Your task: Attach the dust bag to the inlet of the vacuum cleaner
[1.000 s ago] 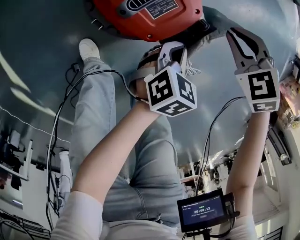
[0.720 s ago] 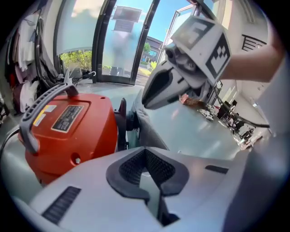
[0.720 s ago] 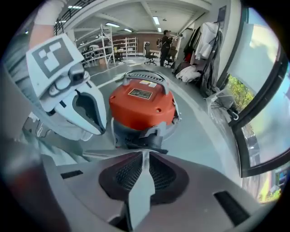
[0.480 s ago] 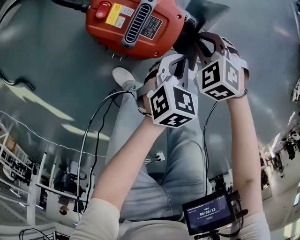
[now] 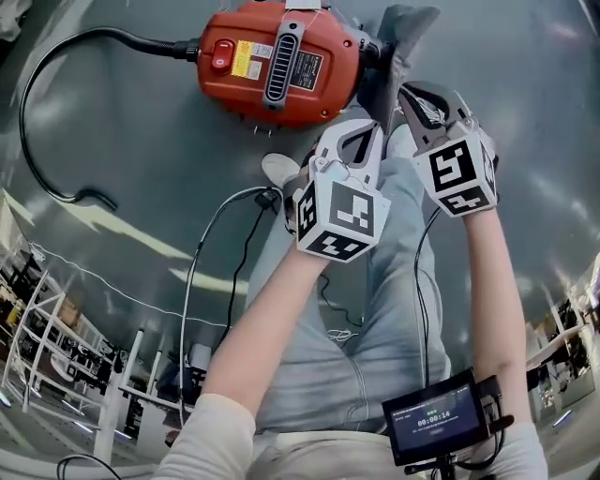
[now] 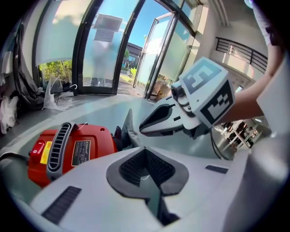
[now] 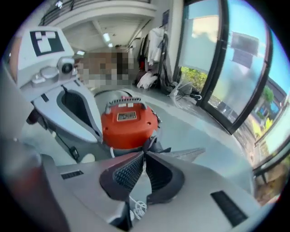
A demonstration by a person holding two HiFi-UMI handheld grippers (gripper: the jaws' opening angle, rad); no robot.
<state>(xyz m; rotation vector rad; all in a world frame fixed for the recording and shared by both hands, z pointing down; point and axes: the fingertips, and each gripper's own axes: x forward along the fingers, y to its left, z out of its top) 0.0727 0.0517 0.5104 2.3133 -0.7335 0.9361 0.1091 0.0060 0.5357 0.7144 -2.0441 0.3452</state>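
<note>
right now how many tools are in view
2: the left tool just below the vacuum; the right tool beside it on the right, tip near the dust bag.

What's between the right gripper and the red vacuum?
The grey fabric dust bag, its dark neck between the shut fingers of the right gripper and the orange-red plastic vacuum cleaner. The right gripper view shows it.

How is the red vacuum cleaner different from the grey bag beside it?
The orange-red plastic vacuum cleaner is rounded and bulky; the grey cloth dust bag is thin and pointed. The vacuum cleaner has a black cord; the dust bag has none. Both lie on the grey floor, end to end.
</note>
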